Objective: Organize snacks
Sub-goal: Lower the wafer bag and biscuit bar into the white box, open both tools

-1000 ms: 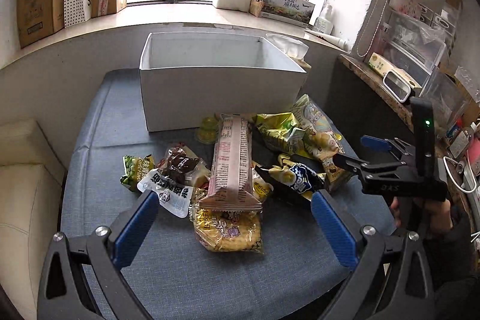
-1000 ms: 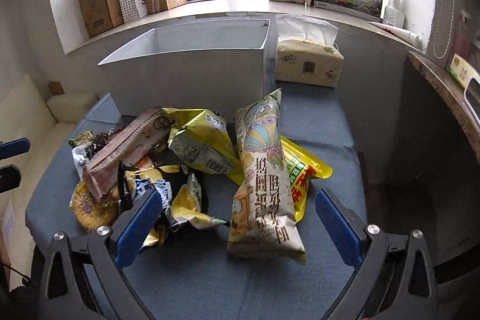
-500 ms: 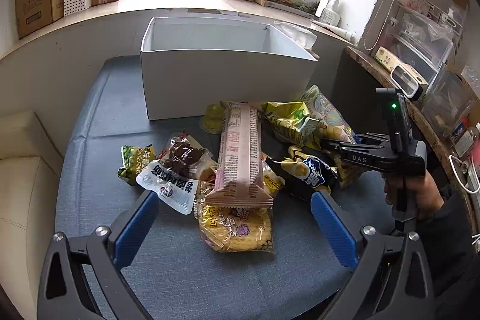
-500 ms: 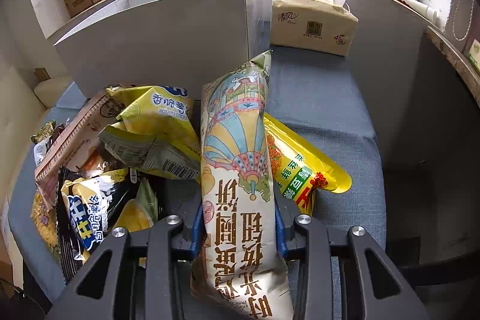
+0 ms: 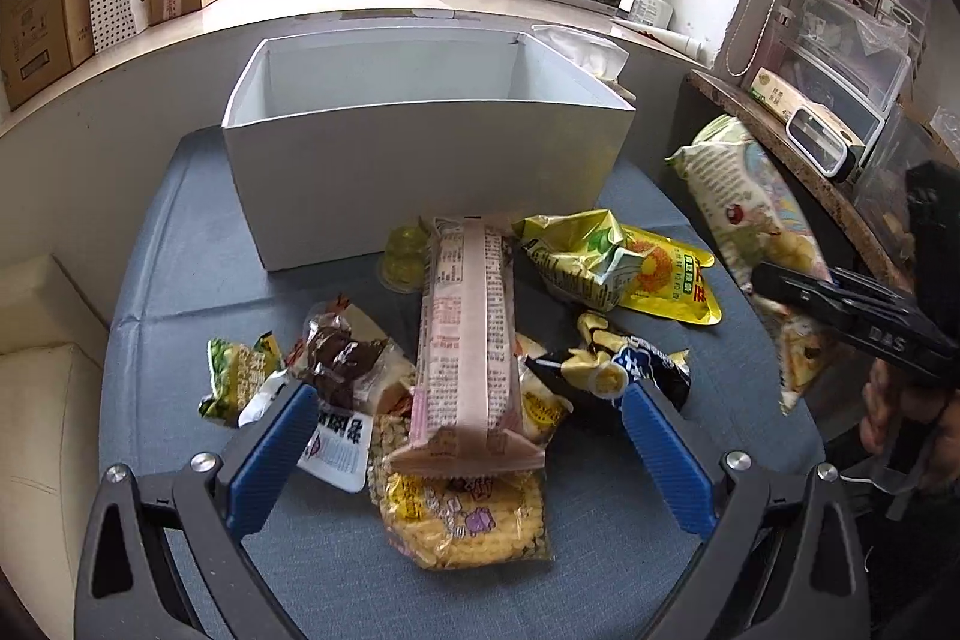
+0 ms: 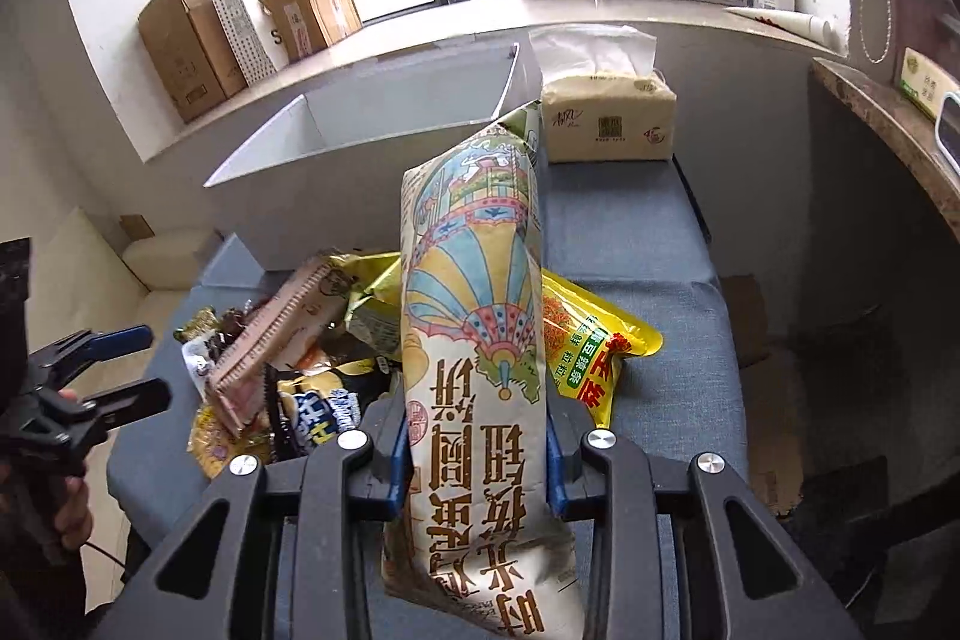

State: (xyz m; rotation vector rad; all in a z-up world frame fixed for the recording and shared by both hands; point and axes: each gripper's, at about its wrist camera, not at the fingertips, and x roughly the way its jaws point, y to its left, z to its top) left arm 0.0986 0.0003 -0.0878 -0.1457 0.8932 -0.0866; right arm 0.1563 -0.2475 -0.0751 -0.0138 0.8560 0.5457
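Crinkly tall snack bag (image 6: 474,340), probably light and crushable, clamped low in right hand-held gripper (image 6: 477,460), frame centre; left hand-held gripper (image 5: 468,454) wide, empty.

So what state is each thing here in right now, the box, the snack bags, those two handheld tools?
White cardboard box: open-topped, no snacks visible inside.
Tall cream snack bag with balloon print: lifted off the pile, clamped.
Right tool: shut on that bag.
Left tool: open, holding nothing.
Long pink wrapped packet: lying on top of the pile.
Tissue pack: opened, a tissue sticking out.
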